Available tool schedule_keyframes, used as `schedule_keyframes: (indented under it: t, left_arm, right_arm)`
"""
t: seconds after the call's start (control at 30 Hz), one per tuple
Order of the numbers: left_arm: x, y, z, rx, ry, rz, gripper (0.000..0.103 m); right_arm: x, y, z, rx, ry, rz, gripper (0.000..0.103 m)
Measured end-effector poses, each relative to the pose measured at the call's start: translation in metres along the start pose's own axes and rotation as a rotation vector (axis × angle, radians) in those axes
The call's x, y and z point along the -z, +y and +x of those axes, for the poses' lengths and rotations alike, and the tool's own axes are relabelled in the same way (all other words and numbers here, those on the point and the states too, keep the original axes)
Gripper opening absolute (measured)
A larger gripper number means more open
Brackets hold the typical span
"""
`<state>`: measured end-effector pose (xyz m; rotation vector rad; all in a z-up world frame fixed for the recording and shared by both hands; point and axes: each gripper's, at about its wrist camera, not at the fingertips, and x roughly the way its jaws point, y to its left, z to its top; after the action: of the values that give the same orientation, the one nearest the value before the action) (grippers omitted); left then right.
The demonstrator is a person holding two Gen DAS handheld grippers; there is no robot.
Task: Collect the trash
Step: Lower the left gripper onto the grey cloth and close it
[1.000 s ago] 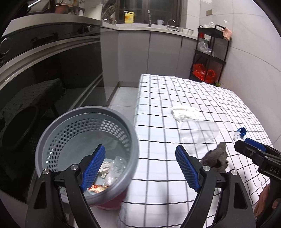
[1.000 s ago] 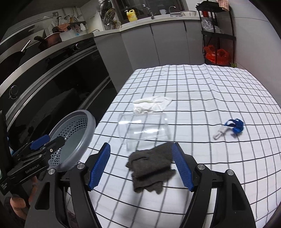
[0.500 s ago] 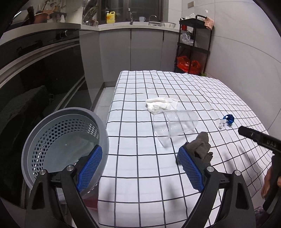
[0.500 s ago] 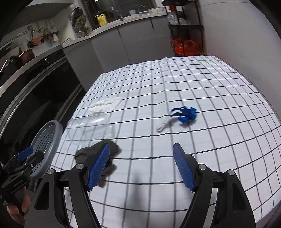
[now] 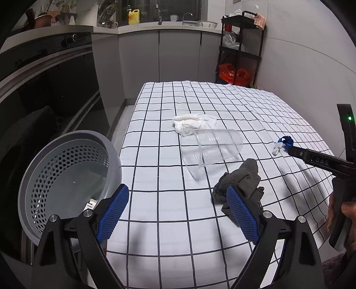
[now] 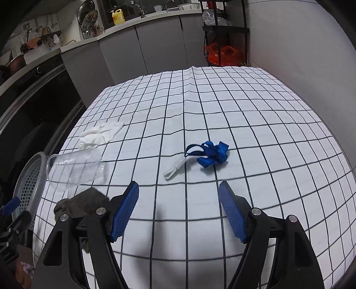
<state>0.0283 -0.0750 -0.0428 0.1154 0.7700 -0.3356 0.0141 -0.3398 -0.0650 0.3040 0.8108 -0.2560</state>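
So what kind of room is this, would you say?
Most likely a home kitchen: a grey counter with a sink tap and a yellow detergent bottle, a black built-in oven on the left, and a table under a white grid-patterned cloth.

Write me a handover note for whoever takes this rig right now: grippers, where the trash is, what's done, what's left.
Left gripper: open, empty, over the table's near edge beside the grey cloth.
Right gripper: open, empty, pointed at the blue strap.
On the checked tablecloth: the clear plastic cup on its side, white crumpled tissue behind it, the cloth, the strap.
Grey basket stands off the table's left edge; a scrap lies inside.
Left: all four pieces still to go into the basket.
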Motion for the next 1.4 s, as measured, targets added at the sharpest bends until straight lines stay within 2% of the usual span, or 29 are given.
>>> schedule_keyframes:
  t: [0.23, 0.57, 0.63, 0.83, 1.23, 1.4]
  left_arm:
    - [0.003, -0.007, 0.008, -0.011, 0.017, 0.017, 0.088]
    - [0.004, -0.016, 0.015, -0.012, 0.035, 0.031, 0.088]
    - [0.004, -0.018, 0.016, -0.009, 0.034, 0.039, 0.088]
    - [0.003, -0.026, 0.019, 0.015, 0.033, 0.045, 0.089]
    - [0.0, -0.052, 0.029, 0.083, 0.021, 0.054, 0.09]
    - [-0.001, -0.066, 0.045, 0.082, 0.055, 0.07, 0.09]
  right_arm:
    - [-0.015, -0.008, 0.03, 0.038, 0.036, 0.002, 0.071]
    - [-0.024, -0.011, 0.052, 0.08, 0.058, -0.015, 0.069]
    - [-0.024, -0.011, 0.054, 0.077, 0.068, -0.02, 0.049]
    - [-0.023, -0.01, 0.047, 0.045, 0.064, -0.013, 0.013]
    - [-0.019, -0.002, 0.016, -0.045, 0.026, 0.005, 0.012]
    - [-0.015, -0.003, 0.013, -0.061, 0.033, 0.007, 0.012]
